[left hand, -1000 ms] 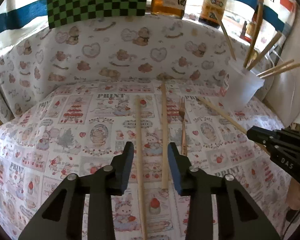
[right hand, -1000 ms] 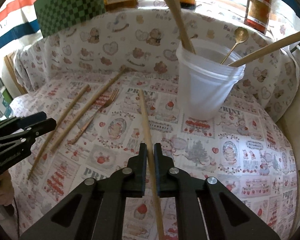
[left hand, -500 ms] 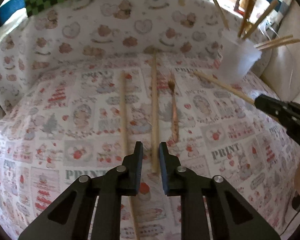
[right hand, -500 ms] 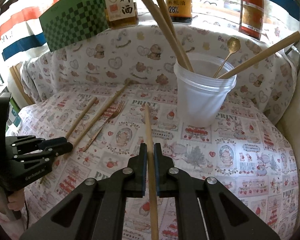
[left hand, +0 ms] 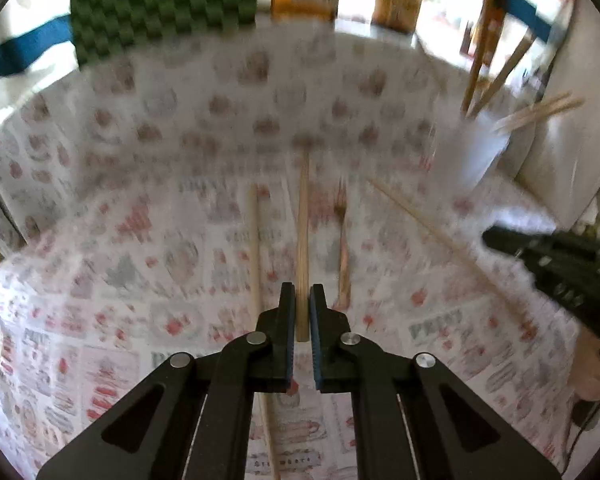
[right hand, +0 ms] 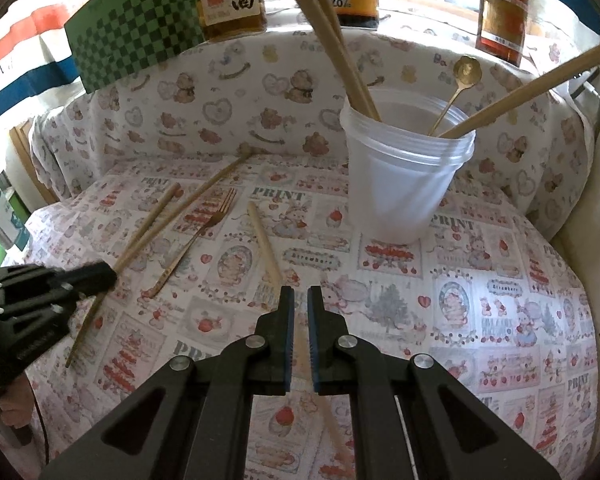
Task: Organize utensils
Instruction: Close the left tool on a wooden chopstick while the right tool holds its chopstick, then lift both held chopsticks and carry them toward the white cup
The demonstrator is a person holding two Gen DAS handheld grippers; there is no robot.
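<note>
The left gripper [left hand: 302,312] had just been closed on the near end of a long, stiff, light wooden stick [left hand: 302,240] lying centrally on the printed tablecloth [left hand: 140,300]; such an end grip was judged liable to pivot. The right gripper [right hand: 297,320] was clamped on a pale wooden chopstick [right hand: 265,240] near the translucent plastic cup [right hand: 400,184].

left tongs [left hand: 302,300]: just closed on wooden stick [left hand: 302,240] | fork [left hand: 342,240] beside, blurred

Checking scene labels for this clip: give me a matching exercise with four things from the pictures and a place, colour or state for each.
1 fork
2 spoon
3 right claw
4 checkered box

A stands in the plastic cup
B shut on a chopstick
C green, at the back
D lies flat on the tablecloth

Pairs: 1-D, 2-A, 3-B, 4-C
</note>
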